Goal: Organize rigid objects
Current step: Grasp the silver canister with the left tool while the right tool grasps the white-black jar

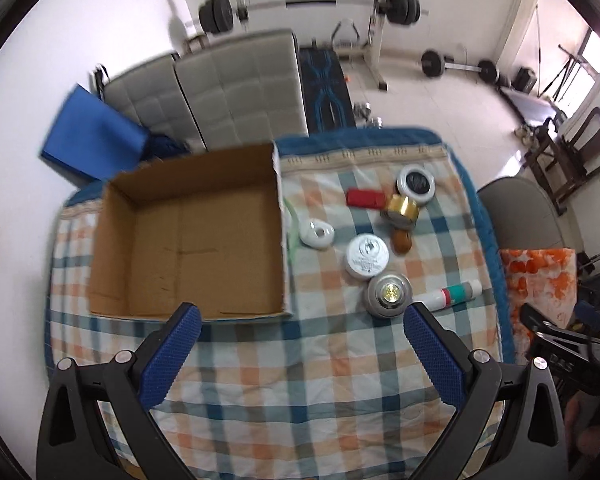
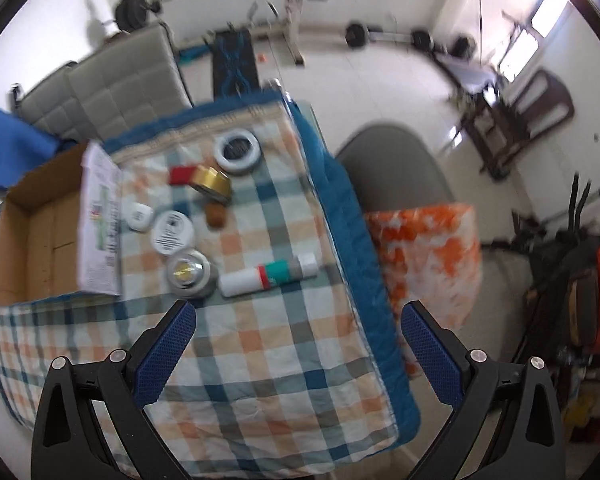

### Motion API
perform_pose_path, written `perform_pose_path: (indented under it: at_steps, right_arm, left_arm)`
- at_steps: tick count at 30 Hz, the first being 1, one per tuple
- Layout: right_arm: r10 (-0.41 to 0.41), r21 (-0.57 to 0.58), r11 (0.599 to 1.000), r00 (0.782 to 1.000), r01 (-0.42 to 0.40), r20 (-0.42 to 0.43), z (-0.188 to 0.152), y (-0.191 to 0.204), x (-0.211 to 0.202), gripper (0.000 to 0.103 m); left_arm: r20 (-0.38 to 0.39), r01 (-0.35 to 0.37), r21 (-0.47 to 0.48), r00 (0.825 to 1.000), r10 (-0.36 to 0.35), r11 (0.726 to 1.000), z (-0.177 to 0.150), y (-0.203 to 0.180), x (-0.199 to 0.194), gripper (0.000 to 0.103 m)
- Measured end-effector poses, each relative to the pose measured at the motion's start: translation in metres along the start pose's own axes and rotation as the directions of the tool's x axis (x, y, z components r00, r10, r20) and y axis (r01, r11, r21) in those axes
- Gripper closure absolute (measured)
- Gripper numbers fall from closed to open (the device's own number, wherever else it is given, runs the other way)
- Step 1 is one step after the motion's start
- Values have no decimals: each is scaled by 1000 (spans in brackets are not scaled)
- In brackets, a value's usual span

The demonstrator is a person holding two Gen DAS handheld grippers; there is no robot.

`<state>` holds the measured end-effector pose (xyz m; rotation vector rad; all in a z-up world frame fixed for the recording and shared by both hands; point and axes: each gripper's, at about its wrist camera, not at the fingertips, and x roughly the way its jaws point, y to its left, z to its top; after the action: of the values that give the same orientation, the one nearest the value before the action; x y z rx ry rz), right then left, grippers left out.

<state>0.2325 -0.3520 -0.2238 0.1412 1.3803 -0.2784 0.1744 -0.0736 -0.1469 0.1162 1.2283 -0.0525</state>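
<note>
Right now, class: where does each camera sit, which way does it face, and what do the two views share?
Left wrist: sits on the left gripper, looking down and forward over the checked cloth at the empty box and the items beside it; its two blue fingers show, spread wide.
Right wrist: sits on the right gripper, further right, facing the cloth's right edge and an orange cushion; its fingers show, also spread.
Shared: box, white tube, grey jar, barbell rack.

Open cardboard box (image 1: 188, 236) sits left of clustered jars (image 1: 367, 257).
</note>
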Motion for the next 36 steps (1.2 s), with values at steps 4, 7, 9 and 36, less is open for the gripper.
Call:
perform_pose_path:
  at_steps: [4,7,9,36]
  right_arm:
    - [101,156,985,979,-73,-177,15,-11,93,0]
    - [166,286,955,944,-82,-284,19,-13,154,3]
    - [231,373,923,913,-96,-335,15,-13,181,8]
    - [137,43,990,889,-131,-436,-11,10,199,45]
  left_arm:
    - [-133,7,-16,991,-9,1000,11,-22,70,0]
    - [-200,6,-37,980,-14,999,16,-34,111,0]
    - [-236,4,-41,972,-14,999,18,-40,133,0]
    - [-434,144,6,892,-128,989,17,-80,244,0]
